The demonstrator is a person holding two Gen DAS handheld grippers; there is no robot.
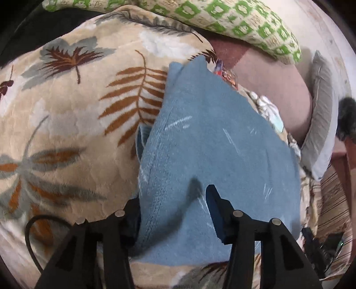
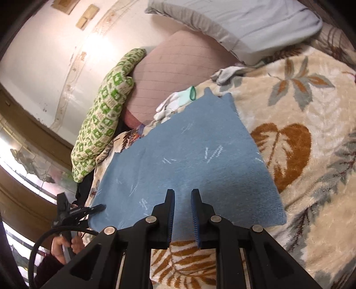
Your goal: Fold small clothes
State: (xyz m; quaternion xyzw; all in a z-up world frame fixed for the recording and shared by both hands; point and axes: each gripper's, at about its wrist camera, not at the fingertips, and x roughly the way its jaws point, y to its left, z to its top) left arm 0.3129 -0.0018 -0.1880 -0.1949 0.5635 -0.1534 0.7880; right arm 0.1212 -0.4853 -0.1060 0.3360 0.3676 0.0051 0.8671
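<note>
Blue cloth: we see a small blue terry cloth (image 1: 213, 142) (image 2: 189, 169) spread on the bed, over a plush cream blanket (image 1: 66, 115) (image 2: 311, 111) printed with brown and grey leaves; one corner is doubled back toward the head of the bed.

Left tongs: our left tongs (image 1: 171, 200) straddle the near edge of the cloth, one finger above it and the other low beside a bunched fold. They are spread wide and released. In the right wrist view the left tongs (image 2: 98, 209) reach the cloth's corner, with our hand on the handle just behind.

Right tongs: our right tongs (image 2: 182, 195) hover over the near edge of the cloth with a narrow gap between the blue pads. Nothing lies between them, so we read them as released, though nearly together.

Head of bed: a pink pillow (image 1: 271, 89) (image 2: 178, 73), a green-and-cream patterned cushion (image 1: 233, 20) (image 2: 106, 115) and a grey pillow (image 1: 322, 106) (image 2: 244, 24) lie against the wall.

Beside the cloth: a white and pale green glove (image 2: 178, 100) (image 1: 269, 109) lies just past the cloth's far edge, near the pink pillow.
</note>
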